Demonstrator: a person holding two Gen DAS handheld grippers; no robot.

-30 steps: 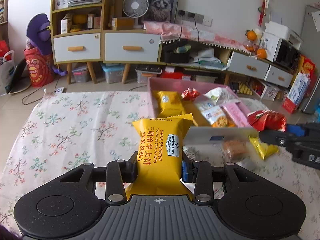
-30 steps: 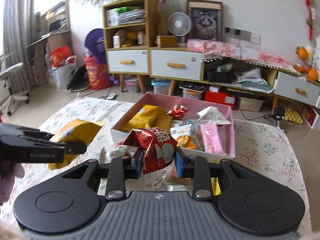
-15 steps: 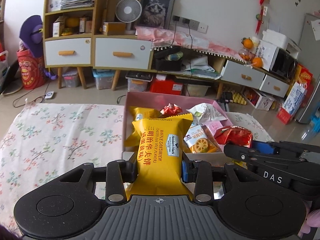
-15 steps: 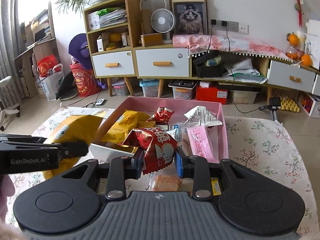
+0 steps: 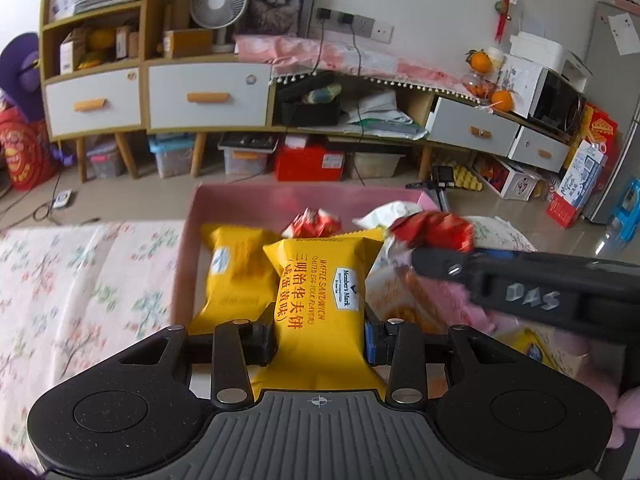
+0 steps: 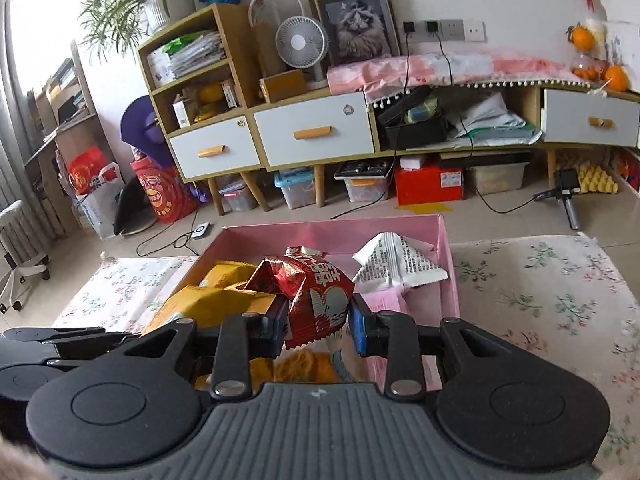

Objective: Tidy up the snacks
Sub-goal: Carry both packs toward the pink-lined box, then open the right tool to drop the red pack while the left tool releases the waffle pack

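Observation:
My left gripper (image 5: 320, 338) is shut on a yellow waffle sandwich packet (image 5: 322, 292) and holds it over the near part of the pink box (image 5: 224, 196). My right gripper (image 6: 319, 328) is shut on a red foil snack bag (image 6: 316, 292) over the same pink box (image 6: 447, 248). In the left wrist view the right gripper (image 5: 436, 262) reaches in from the right with the red bag (image 5: 434, 228). In the box lie another yellow packet (image 5: 236, 272), a small red packet (image 5: 314, 220) and a white packet (image 6: 396, 264).
The box stands on a table with a floral cloth (image 5: 72, 280), which also shows in the right wrist view (image 6: 552, 304). Behind the table are a low cabinet with white drawers (image 5: 204, 96), storage bins on the floor and a fan (image 5: 218, 0).
Both grippers have moved forward with their snacks, from beside the box to over it. The right gripper with the red bag has come closer to the yellow packet.

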